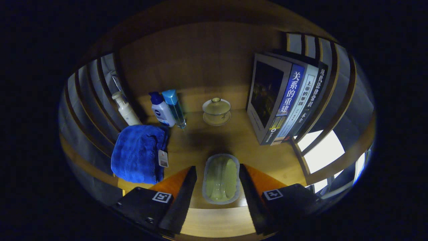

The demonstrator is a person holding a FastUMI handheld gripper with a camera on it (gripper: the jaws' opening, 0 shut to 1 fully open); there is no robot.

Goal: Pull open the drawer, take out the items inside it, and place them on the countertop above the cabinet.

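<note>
A clear oblong box [221, 179] with something pale green inside lies on the wooden countertop [234, 140], close to its front edge. My gripper [217, 166] is open and straddles the box, one finger on each side. A strip of wood shows between the left finger [185, 190] and the box. The right finger [248, 190] is right at the box's other side; I cannot tell if it touches. The drawer is out of sight.
On the countertop beyond the fingers: a folded blue towel [138, 152] at the left, a white pump bottle [126, 110], a white bottle with a blue cap [161, 110], a clear blue-capped bottle [174, 107], a lidded tea bowl on a saucer [216, 111], upright books [284, 100]. Slatted sides and a wooden back panel enclose it.
</note>
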